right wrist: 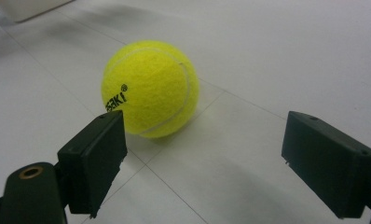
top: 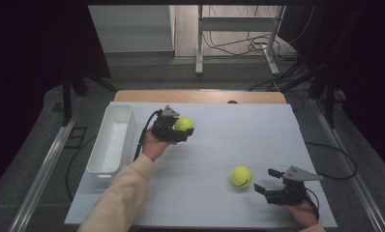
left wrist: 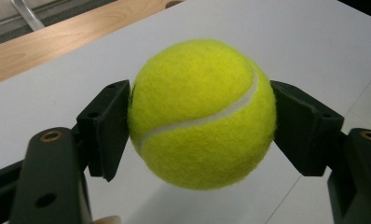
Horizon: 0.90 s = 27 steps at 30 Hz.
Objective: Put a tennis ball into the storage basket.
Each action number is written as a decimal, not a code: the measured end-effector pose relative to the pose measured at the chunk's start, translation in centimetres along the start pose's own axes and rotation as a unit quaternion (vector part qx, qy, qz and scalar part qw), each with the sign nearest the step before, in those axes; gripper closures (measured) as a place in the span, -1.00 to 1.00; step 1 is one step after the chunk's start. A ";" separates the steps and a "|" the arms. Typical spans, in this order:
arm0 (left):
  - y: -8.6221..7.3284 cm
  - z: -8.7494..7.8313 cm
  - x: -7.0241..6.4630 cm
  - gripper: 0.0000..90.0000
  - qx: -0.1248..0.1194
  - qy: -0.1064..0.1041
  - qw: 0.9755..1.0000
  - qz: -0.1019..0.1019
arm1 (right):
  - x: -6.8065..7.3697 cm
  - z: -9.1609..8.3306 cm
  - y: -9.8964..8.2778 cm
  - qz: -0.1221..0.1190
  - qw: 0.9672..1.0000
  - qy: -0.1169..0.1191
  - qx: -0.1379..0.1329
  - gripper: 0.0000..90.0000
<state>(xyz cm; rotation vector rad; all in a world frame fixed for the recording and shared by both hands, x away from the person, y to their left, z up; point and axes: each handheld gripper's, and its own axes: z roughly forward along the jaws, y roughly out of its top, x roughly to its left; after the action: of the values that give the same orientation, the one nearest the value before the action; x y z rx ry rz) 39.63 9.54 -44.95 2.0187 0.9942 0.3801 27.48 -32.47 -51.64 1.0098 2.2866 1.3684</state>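
A yellow tennis ball (top: 184, 124) (left wrist: 201, 113) is clamped between the jaws of my left gripper (top: 180, 129) (left wrist: 201, 126), held just above the white table surface near the middle left. Both black pads (left wrist: 106, 126) press against its sides. A second yellow tennis ball (top: 241, 176) (right wrist: 149, 87) with black lettering rests on the table at the front right. My right gripper (top: 267, 181) (right wrist: 204, 156) stands open just to the right of that ball, its jaws spread wide and apart from it.
A long white bin (top: 112, 139) lies along the table's left edge, beside my left forearm. The white sheet (top: 219, 140) covers the table, with a wooden strip (top: 200, 96) at the far edge. Cables and a metal frame stand on the floor beyond.
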 end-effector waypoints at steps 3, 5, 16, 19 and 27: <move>0.0 -0.3 -0.1 -0.41 -0.001 0.009 1.000 0.011 | 0.0 0.0 0.0 0.000 1.000 0.000 -0.001 -0.69; 0.0 -0.5 0.0 -0.41 -0.003 0.008 1.000 0.009 | 0.0 0.0 0.0 0.000 1.000 0.000 -0.001 -0.69; -0.2 -1.3 0.4 -0.41 -0.012 0.010 1.000 0.003 | 0.0 0.0 0.0 0.000 1.000 0.000 0.001 -0.69; -0.2 -1.4 0.4 -0.41 -0.011 0.011 1.000 0.004 | 0.0 0.0 0.0 0.000 1.000 0.000 0.001 -0.69; -0.5 -2.0 0.9 -0.41 -0.014 0.017 1.000 -0.002 | 0.0 0.0 0.0 -0.001 1.000 0.000 0.001 -0.69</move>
<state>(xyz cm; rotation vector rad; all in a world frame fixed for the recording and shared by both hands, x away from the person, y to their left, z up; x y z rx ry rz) 38.83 11.48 -44.23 1.9911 1.0070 0.4254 27.47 -32.46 -51.65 1.0095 2.2889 1.3646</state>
